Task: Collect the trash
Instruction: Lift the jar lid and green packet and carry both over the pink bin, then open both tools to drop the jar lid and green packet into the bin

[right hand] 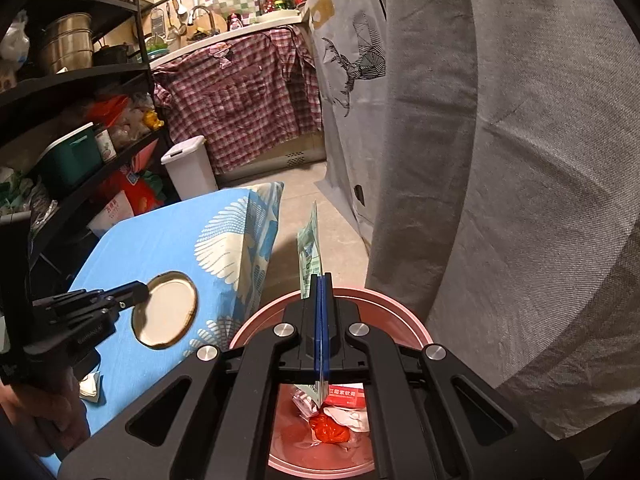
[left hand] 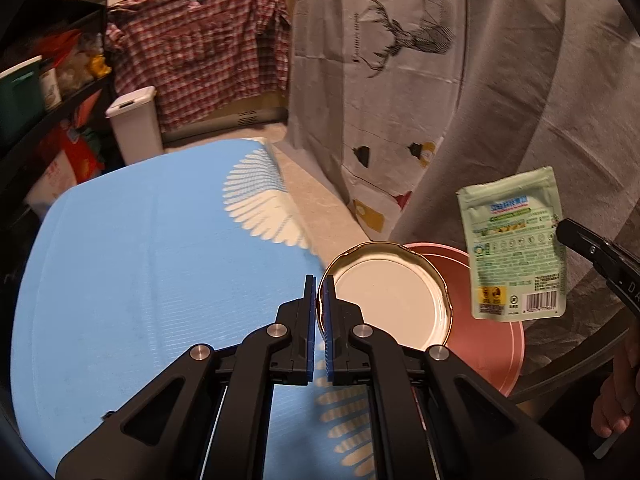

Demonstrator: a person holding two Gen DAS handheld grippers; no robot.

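My left gripper (left hand: pixel 319 285) is shut on the rim of a round metal jar lid (left hand: pixel 390 300), gold-edged and white inside, held over the blue tablecloth (left hand: pixel 152 264). In the right wrist view the left gripper (right hand: pixel 141 293) shows at the left with the lid (right hand: pixel 168 312) in it. My right gripper (right hand: pixel 321 280) is shut on a green snack packet (right hand: pixel 309 248), seen edge-on above the pink trash bin (right hand: pixel 400 308). From the left wrist view the packet (left hand: pixel 516 244) hangs flat over the bin (left hand: pixel 488 352), pinched by the right gripper (left hand: pixel 568 232).
The bin holds a red wrapper (right hand: pixel 330 430), a red-and-white box (right hand: pixel 346 396) and crumpled paper. A white paper scrap (right hand: pixel 90 388) lies on the tablecloth. A white lidded bin (right hand: pixel 188 164) and black shelves (right hand: pixel 80 80) stand at the left; grey draped fabric (right hand: pixel 520 160) fills the right.
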